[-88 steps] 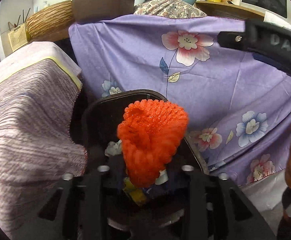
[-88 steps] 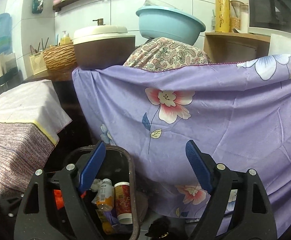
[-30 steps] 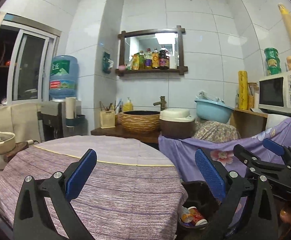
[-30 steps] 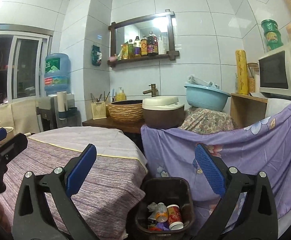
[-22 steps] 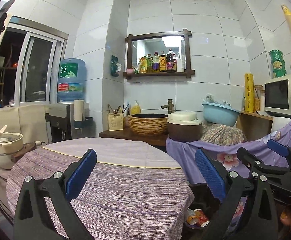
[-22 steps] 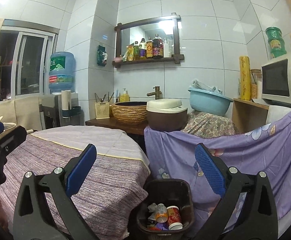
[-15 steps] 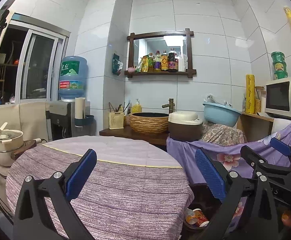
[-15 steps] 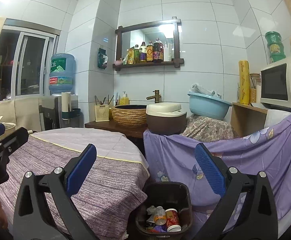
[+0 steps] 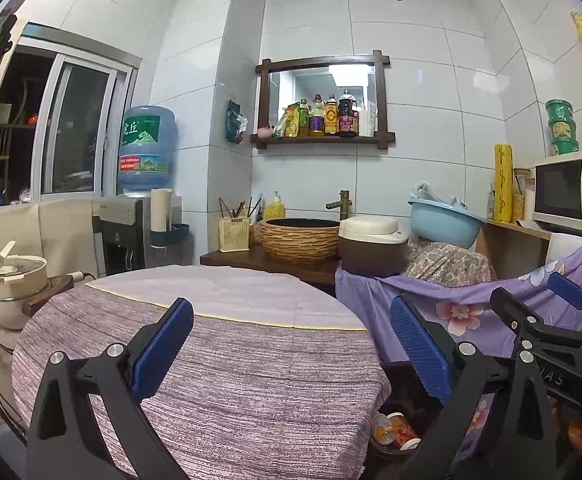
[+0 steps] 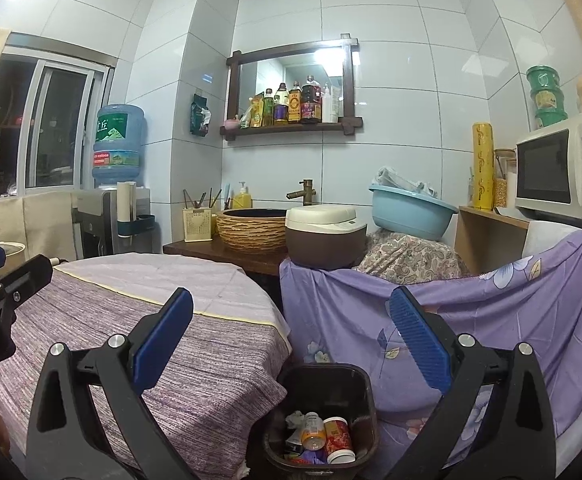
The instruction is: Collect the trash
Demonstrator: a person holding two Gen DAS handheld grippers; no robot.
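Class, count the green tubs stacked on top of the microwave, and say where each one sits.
3. The green tubs form one stack on the microwave: top tub, middle tub, bottom tub. Anything behind the stack would be hidden.

Both views were evenly lit by cool indoor light from overhead, its brightest trace a glaring white patch reflected in the wall mirror (image 9: pixel 323 96) (image 10: pixel 291 80), with softer sheen on the glossy white tiles (image 9: pixel 411 20) (image 10: pixel 391 12), while the window (image 9: pixel 67 128) (image 10: pixel 47 128) stood dark. The fisheye lenses bowed the tile lines and the window frame strongly toward the edges, and black vignetting filled every corner. Focus was fairly sharp throughout, without motion blur, and the trash bin (image 10: pixel 361 392) beside the tabletop's (image 10: pixel 171 344) edge sat in deep shadow.
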